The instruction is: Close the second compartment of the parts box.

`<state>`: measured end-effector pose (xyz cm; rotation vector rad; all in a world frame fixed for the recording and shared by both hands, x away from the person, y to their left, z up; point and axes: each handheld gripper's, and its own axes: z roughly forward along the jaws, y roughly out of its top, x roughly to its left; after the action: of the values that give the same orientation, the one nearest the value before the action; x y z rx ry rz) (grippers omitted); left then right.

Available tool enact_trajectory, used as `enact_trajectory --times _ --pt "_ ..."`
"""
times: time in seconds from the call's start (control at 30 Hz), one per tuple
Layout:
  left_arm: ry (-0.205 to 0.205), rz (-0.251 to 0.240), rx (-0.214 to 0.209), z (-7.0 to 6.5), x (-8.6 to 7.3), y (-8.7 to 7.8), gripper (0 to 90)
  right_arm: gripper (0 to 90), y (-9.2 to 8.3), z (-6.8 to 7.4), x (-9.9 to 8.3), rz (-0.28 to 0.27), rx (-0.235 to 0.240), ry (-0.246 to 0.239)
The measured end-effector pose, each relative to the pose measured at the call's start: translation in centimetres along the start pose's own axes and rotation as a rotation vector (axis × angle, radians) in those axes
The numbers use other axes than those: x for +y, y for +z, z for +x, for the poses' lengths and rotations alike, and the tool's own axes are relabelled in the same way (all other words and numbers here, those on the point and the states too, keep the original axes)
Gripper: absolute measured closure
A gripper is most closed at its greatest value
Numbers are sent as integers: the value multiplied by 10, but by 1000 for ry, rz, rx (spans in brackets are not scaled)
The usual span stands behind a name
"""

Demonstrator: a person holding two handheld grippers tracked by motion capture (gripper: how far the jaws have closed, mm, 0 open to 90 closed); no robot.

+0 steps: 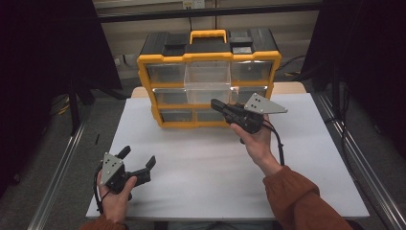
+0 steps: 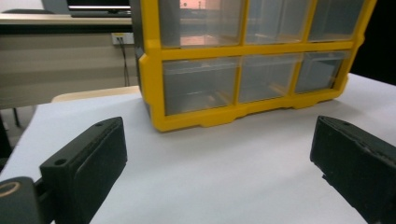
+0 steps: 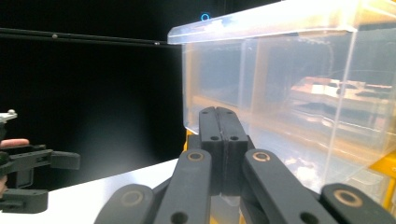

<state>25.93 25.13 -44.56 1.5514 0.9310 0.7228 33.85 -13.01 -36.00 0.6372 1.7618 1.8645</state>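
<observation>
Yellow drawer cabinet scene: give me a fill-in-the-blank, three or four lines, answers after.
1. The organizer cabinet has a frame coloured ____.
2. One clear drawer is pulled out from the ____ column of the top row.
3. The left gripper, near the table's front edge, has its jaws ____.
4. The right gripper, raised next to the pulled-out drawer, has its jaws ____.

Missing words: yellow; middle; open; shut

Sleeves: rust-orange fabric, both forearms.
Left gripper (image 1: 139,165): black body, grey perforated triangular plate, black cable.
Right gripper (image 1: 216,105): black linkage, brass-ringed pivots, matching plate.
</observation>
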Motion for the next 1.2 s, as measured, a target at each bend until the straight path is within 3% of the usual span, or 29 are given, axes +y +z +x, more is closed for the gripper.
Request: enact_trajectory --times 0.13,0.37,0.7,1.2 --pt "-18 1 9 2 0 -1 39 900 2 -2 -2 5 -5 -2" --pt "-13 0 10 1 0 -1 39 900 5 -3 -3 22 -12 -15" --pt "-6 -5 2 2 -1 -1 39 900 7 -6 -5 -5 -14 1" --pt "-9 -3 13 2 -1 -1 39 900 13 -7 -1 -3 -23 4"
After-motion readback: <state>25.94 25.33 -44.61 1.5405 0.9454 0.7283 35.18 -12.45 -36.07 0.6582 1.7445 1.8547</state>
